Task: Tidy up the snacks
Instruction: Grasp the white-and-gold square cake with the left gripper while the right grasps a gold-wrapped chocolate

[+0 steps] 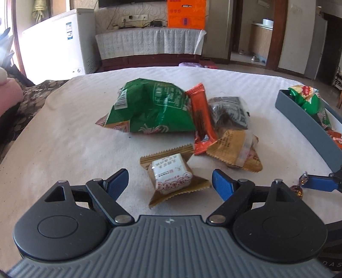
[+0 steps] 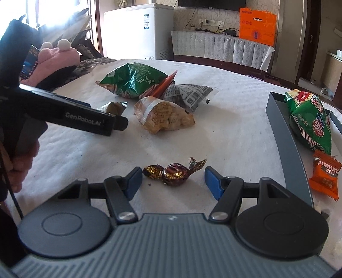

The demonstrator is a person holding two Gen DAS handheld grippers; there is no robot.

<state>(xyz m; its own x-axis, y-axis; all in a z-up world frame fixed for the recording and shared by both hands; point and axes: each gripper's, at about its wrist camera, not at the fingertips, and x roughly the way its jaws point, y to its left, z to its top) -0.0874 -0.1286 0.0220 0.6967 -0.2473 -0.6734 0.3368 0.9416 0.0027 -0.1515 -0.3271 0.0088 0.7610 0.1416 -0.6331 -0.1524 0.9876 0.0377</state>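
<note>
My left gripper point(image 1: 170, 184) is open, its blue fingers on either side of a small gold-wrapped cake with a white label point(image 1: 171, 176) lying on the white table. Behind it lie a big green bag point(image 1: 149, 107), an orange bar point(image 1: 201, 119), a newsprint-patterned pack point(image 1: 230, 111) and a gold cracker pack point(image 1: 235, 149). My right gripper point(image 2: 173, 181) is open around a dark foil-wrapped candy point(image 2: 174, 171). The grey tray point(image 2: 284, 136) at right holds a green bag point(image 2: 310, 121) and an orange pack point(image 2: 326, 173).
The white cloth-covered table point(image 1: 64, 139) drops off at its rounded edges. A pink plush toy point(image 2: 57, 57) and dark cushions sit at the left. A white freezer point(image 1: 55, 42) and a cabinet with an orange bag point(image 1: 186, 15) stand behind.
</note>
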